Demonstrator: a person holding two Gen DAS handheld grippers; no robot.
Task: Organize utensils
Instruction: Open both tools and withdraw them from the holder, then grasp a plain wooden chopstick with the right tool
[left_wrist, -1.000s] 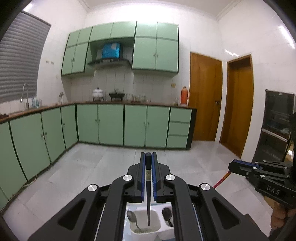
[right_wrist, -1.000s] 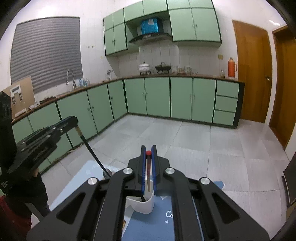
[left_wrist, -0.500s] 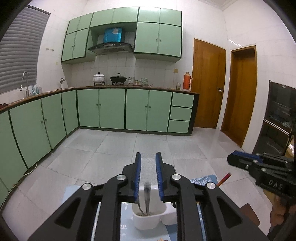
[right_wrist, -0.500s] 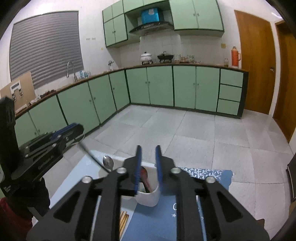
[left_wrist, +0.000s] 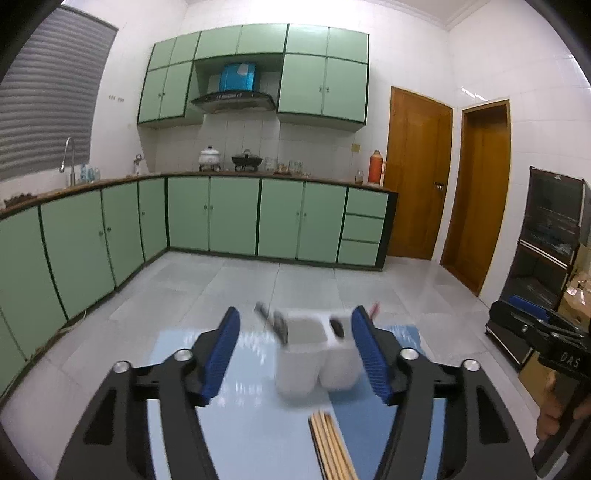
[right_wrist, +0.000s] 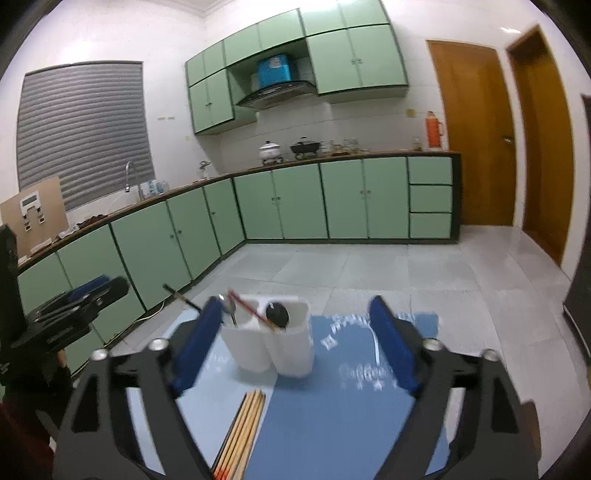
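A white two-compartment utensil holder (right_wrist: 271, 343) stands on the table; it also shows in the left wrist view (left_wrist: 314, 354), blurred. It holds a silver spoon (right_wrist: 227, 308), a red-handled utensil (right_wrist: 247, 312) and a black spoon (right_wrist: 277, 315). A bundle of wooden chopsticks (right_wrist: 242, 432) lies flat in front of the holder, also in the left wrist view (left_wrist: 330, 443). My left gripper (left_wrist: 297, 350) is open and empty, behind the holder. My right gripper (right_wrist: 295, 347) is open and empty, with the holder between its fingers' line of sight.
A blue placemat (right_wrist: 354, 391) covers the table's right part; the left part is pale glossy tabletop (left_wrist: 236, 406). Green kitchen cabinets (left_wrist: 229, 218) and wooden doors (left_wrist: 417, 177) stand far behind. A black shelf unit (left_wrist: 550, 251) is at the right.
Both grippers have opened and let their utensils drop into the holder, then pulled back and up. The chopsticks on the table have come into view.
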